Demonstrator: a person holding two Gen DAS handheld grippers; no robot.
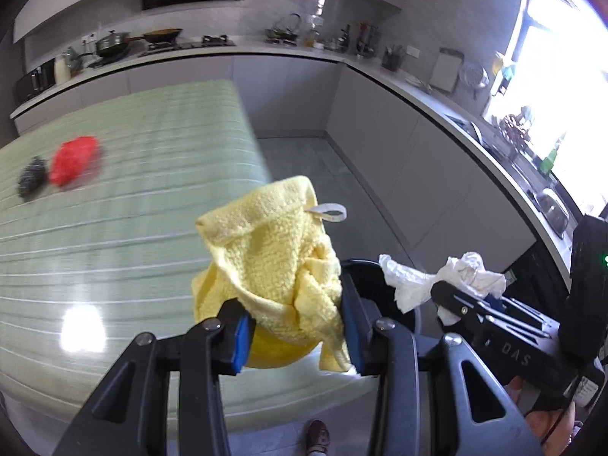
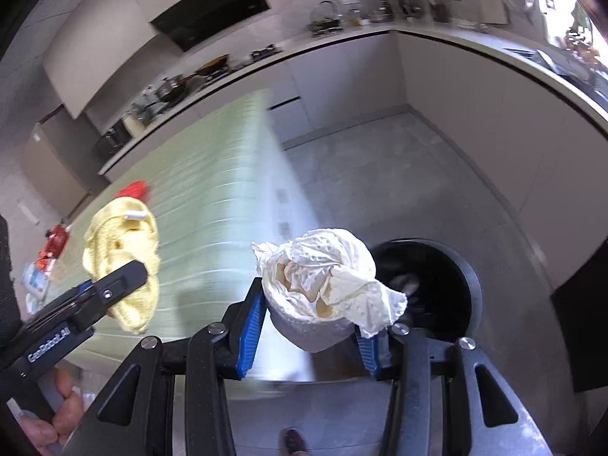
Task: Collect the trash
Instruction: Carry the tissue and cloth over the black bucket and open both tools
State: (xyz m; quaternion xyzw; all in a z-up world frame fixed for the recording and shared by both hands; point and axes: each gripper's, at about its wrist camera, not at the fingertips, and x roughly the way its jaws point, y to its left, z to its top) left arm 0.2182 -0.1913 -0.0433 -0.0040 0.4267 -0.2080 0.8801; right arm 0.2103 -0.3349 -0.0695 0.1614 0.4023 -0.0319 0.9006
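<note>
Your left gripper [image 1: 296,326] is clamped on a crumpled yellow terry cloth [image 1: 273,262]; your right gripper [image 2: 309,336] pinches a wad of white tissue paper [image 2: 326,285]; both held aloft, side by side.

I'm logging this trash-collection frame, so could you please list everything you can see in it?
Yellow cloth: one, yellow, clamped in the left gripper.
Crumpled paper: one wad, white, clamped in the right gripper.
Trash bin: one, black, on the floor beside the table.
Red wad: one, red, on the table.
Dark scrubber: one, black, left of the red wad.
Table: one, striped pale green.
Counter: grey-white, holds cookware.
Left gripper: black, blue pads.
Right gripper: black, blue pads.
</note>
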